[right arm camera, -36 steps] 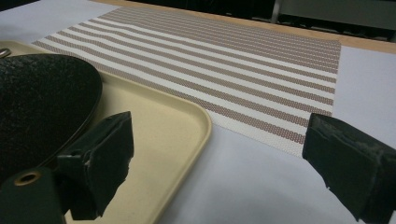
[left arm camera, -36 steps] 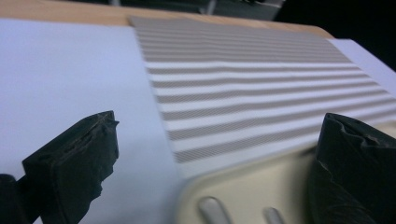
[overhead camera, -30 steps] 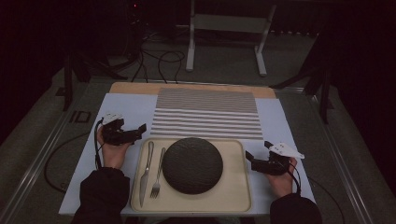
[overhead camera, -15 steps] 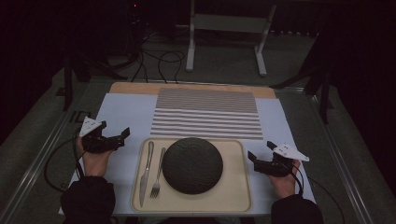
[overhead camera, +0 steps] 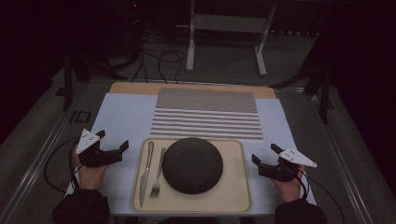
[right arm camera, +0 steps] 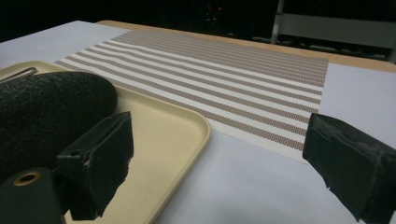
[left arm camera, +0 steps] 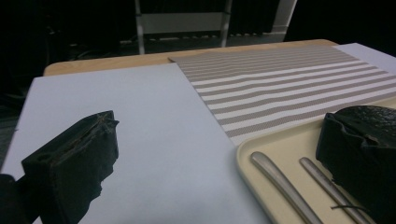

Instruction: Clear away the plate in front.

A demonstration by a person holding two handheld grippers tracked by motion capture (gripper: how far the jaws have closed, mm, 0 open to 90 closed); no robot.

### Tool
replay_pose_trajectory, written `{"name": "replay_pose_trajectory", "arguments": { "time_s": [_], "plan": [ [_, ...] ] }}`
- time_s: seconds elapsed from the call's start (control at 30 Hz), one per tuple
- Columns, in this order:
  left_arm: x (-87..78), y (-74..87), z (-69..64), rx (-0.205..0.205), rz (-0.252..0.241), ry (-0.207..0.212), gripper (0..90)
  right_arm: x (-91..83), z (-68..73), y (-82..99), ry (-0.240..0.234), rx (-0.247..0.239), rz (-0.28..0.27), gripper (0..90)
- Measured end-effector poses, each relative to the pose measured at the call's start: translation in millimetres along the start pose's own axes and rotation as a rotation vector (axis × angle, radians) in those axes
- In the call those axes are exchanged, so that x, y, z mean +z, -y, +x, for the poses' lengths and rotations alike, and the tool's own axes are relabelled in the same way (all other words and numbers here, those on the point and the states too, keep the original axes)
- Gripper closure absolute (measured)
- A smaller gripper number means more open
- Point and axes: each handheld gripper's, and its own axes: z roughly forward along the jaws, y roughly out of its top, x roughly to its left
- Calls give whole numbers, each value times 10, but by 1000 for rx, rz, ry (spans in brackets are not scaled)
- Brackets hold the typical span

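A beige tray (overhead camera: 233, 186) lies at the near middle of the table. On it rest a dark round plate (overhead camera: 192, 164), a fork (overhead camera: 158, 175) and a knife (overhead camera: 145, 168) side by side to the plate's left. My left gripper (overhead camera: 112, 140) is open on the white sheet just left of the tray, holding nothing. In the left gripper view its jaws stand wide apart around the tray corner (left arm camera: 280, 140) and the knife handle (left arm camera: 285, 186). My right gripper (overhead camera: 265, 154) is open and holds nothing, right of the tray. It points past the tray's rim (right arm camera: 163, 135) and the plate (right arm camera: 46, 102).
A striped placemat (overhead camera: 205, 114) lies beyond the tray on a pale sheet (overhead camera: 121, 116) covering the wooden table (overhead camera: 135, 87). Behind the table are a metal stand (overhead camera: 224, 42) and cables (overhead camera: 159, 58) on the dark floor.
My left gripper has drawn back to the left and nearer the table's front, away from the tray. The right gripper has barely shifted.
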Motion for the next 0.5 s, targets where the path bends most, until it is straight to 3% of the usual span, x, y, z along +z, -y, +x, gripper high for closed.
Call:
{"name": "replay_pose_trajectory", "arguments": {
  "time_s": [0.33,0.5],
  "plan": [
    [-166,106,-3,29,-1,-24,0,-29,6,14,2,-7,-14,90],
    [-166,113,-21,17,0,-2,0,-27,4,13,4,-7,-14,90]
  ]
}}
